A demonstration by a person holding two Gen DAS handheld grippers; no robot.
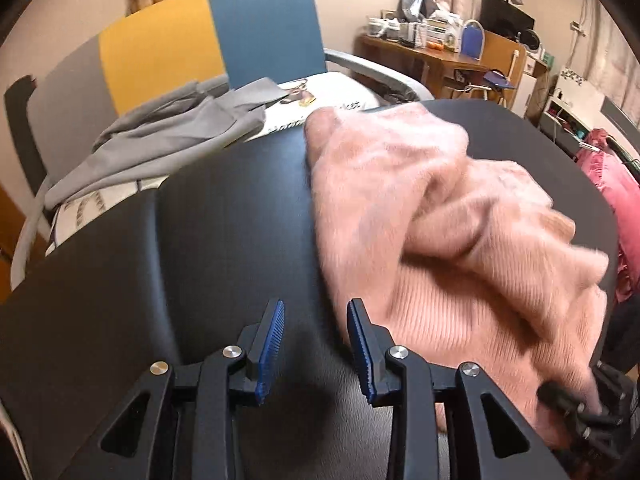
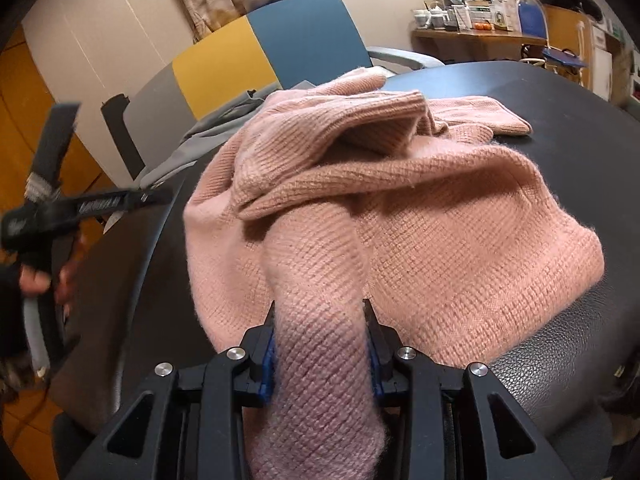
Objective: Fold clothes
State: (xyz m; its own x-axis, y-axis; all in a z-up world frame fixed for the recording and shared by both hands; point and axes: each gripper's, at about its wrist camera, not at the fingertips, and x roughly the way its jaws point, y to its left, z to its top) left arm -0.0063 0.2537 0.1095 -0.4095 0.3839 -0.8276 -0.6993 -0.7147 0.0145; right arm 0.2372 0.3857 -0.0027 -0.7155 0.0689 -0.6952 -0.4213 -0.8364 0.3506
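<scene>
Pink ribbed-knit sweater heaped in loose folds on a dark leather-look table; fuzzy nap, one sleeve with a ribbed cuff stretched flat toward the far edge, another fold humped up over the middle; a thick roll of the knit drawn forward off the heap.

Right gripper clenched on that roll, blue pads pressed into the fabric on both sides; left gripper released, blue serrated fingers parted over bare tabletop, the right one just touching the sweater's near-left border, nothing between them; from the right wrist view, left gripper seen at the table's left edge, blurred, with the hand round its handle.

White lettering on the left tool's black body too smeared to read; dark printed writing on a white cushion behind the table partly hidden, not legible.

Left half of the table bare from the sweater's border to the rounded rim; bare strip also at the right front corner; beyond the far-left rim, a grey garment crumpled on a bench with grey, yellow and blue back panels; cluttered wooden desk well apart at the back; pink-red clothing just past the right rim.
</scene>
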